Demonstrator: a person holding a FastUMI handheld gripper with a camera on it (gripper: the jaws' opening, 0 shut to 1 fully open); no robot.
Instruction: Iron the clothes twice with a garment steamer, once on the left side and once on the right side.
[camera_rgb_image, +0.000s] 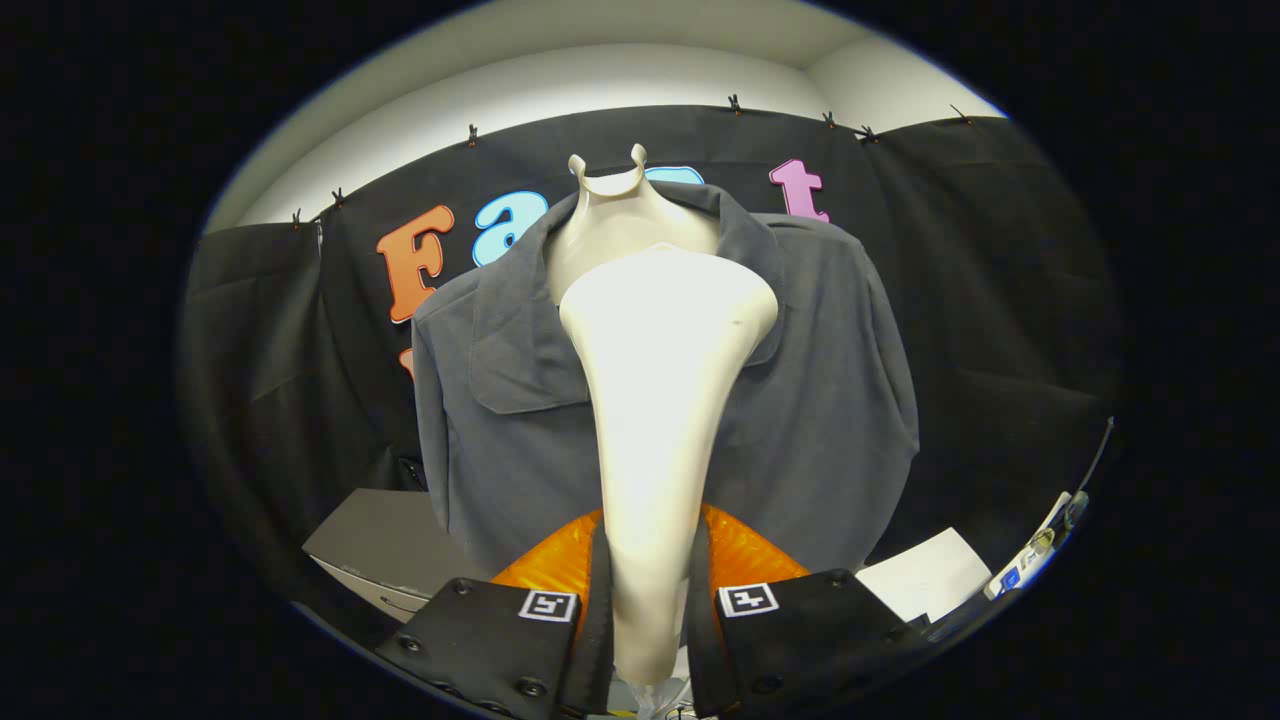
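Hand-held gripper (648, 620) pinching garment steamer (660, 400) handle, both fingers pressing; steamer head upright, raised before the grey shirt (830, 400) collar.

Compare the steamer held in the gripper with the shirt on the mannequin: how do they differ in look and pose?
The steamer is cream, smooth and glossy; the shirt is dark grey, matte cloth.
The steamer is one narrow piece widening to a head; the shirt spreads broad, with collar and pocket flap.
The steamer stands between the fingers of the gripper, which press on its handle; the shirt hangs beyond, on the mannequin.
Both are upright.
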